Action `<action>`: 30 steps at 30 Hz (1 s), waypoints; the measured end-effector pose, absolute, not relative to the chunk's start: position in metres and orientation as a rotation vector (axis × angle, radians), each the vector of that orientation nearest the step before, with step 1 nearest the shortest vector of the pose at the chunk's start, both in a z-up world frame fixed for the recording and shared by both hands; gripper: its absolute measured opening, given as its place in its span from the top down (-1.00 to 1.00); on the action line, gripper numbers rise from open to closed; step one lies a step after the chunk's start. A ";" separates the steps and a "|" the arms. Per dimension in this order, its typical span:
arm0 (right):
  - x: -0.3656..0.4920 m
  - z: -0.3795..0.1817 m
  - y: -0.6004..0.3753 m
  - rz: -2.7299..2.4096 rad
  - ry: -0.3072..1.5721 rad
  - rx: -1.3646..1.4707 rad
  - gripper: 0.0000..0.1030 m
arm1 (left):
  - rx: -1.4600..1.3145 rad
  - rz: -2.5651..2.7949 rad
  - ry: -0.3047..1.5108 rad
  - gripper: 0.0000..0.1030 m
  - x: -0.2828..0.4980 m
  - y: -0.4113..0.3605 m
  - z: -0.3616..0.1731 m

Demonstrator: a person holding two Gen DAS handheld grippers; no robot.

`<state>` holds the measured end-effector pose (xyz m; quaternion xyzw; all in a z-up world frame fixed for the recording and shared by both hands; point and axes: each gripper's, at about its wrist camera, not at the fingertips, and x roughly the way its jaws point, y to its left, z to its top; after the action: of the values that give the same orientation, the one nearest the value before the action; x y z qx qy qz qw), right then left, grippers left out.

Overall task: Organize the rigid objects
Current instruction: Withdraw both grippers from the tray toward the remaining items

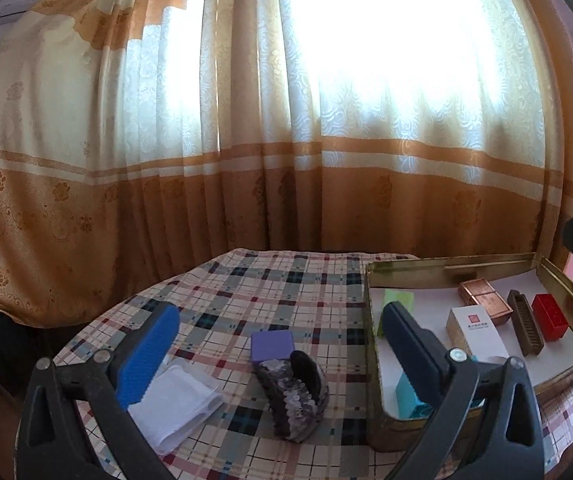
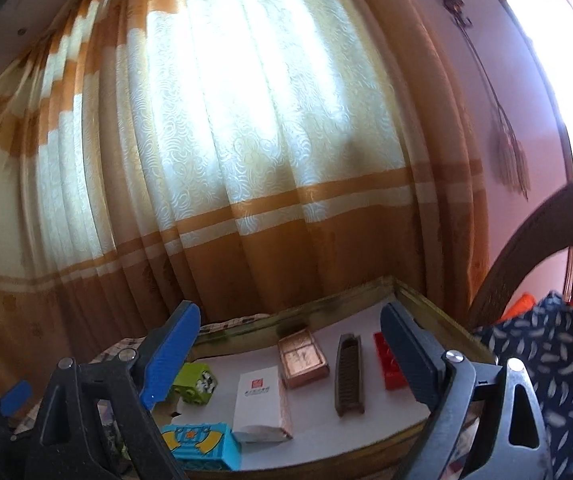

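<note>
Left wrist view: left gripper (image 1: 282,356) wide open, empty, over purple block (image 1: 272,345), dark hair claw (image 1: 294,396), white cloth (image 1: 178,404).

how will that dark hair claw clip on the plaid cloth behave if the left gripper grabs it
The hair claw clip looks rigid, so it probably won't flop. Its curved, glossy back may slip between flat pads. It rests on its teeth, so a sideways push could tip it, and squeezing its ends might spring it open.

Curtain (image 1: 246,128): cream over orange-brown band, backlit by bright window.
Wall (image 2: 466,92): pink, tassel ornament (image 2: 510,160) hanging.
Table (image 1: 286,280): plaid cloth.
</note>
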<state>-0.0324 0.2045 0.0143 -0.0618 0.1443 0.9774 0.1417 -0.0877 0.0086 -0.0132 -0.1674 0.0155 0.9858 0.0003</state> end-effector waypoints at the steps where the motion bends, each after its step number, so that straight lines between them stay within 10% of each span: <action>1: -0.032 0.014 0.205 2.816 0.420 -0.177 -0.81 | -0.525 3.094 0.053 -0.99 -0.087 0.008 -0.013; 30: -0.024 0.012 0.125 3.049 0.207 -0.359 -0.81 | -0.585 3.115 0.024 -0.99 -0.080 -0.022 -0.015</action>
<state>-0.0241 0.1255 0.0121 -0.1167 0.0673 0.9904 0.0320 -0.0798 -0.0216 -0.0152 -0.1844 0.0077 0.9827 -0.0140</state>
